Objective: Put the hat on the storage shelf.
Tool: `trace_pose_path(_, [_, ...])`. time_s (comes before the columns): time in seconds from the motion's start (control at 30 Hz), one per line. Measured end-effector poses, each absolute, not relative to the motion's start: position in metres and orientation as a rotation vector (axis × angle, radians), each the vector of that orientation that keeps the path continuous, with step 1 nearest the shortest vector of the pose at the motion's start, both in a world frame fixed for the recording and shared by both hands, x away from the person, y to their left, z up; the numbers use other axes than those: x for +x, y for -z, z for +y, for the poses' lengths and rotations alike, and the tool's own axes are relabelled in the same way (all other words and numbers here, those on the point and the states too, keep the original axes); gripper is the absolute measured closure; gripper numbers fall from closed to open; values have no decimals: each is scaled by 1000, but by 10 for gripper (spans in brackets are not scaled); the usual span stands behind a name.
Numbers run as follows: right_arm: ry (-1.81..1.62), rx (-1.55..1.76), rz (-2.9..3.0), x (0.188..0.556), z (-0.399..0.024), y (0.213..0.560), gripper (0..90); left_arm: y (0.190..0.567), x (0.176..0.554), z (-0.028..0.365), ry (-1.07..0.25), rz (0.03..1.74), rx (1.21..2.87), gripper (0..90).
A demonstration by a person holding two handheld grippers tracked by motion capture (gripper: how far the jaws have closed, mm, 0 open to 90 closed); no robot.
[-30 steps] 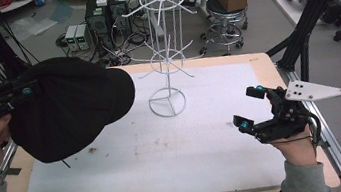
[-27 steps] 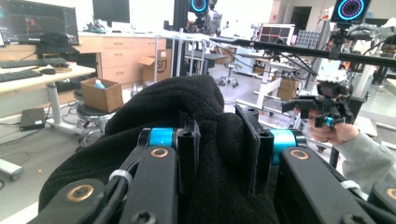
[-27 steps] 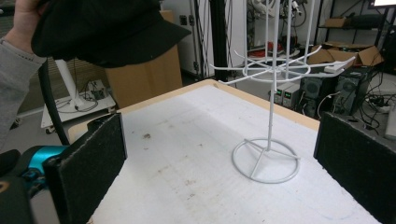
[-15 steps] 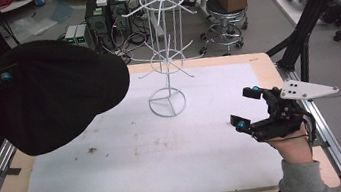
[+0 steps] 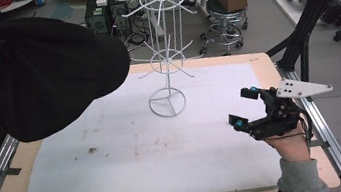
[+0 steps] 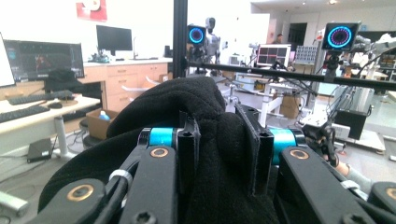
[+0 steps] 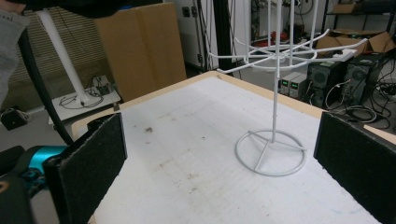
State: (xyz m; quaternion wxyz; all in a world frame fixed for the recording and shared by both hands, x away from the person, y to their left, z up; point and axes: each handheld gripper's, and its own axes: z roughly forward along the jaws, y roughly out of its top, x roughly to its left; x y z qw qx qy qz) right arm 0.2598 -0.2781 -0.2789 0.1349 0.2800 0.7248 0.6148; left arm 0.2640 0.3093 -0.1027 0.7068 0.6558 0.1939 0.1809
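Left gripper (image 6: 219, 140) clamped on black cap (image 5: 49, 72), airborne at upper left of frame. Right gripper (image 5: 245, 108) jaws wide, empty, lower right. Cap not on white wire rack (image 5: 165, 51) yet; hanging it probably remains.

you get even, soft overhead room light on the white mat (image 5: 167, 157), with only faint shadows. the black cap (image 5: 49, 72) swallows detail. your left gripper view blows out at the bright back wall; everything looks slightly soft and grainy.
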Motion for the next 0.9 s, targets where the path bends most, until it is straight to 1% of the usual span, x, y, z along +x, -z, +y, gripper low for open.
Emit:
trace_pose_path(0.27, [-1780, 814, 2087, 262, -279, 279, 15, 87, 263, 308, -412, 415, 1421, 714])
trace_pose_path(0.9, [-1790, 827, 2078, 261, -285, 279, 14, 68, 271, 300, -421, 391, 1361, 714])
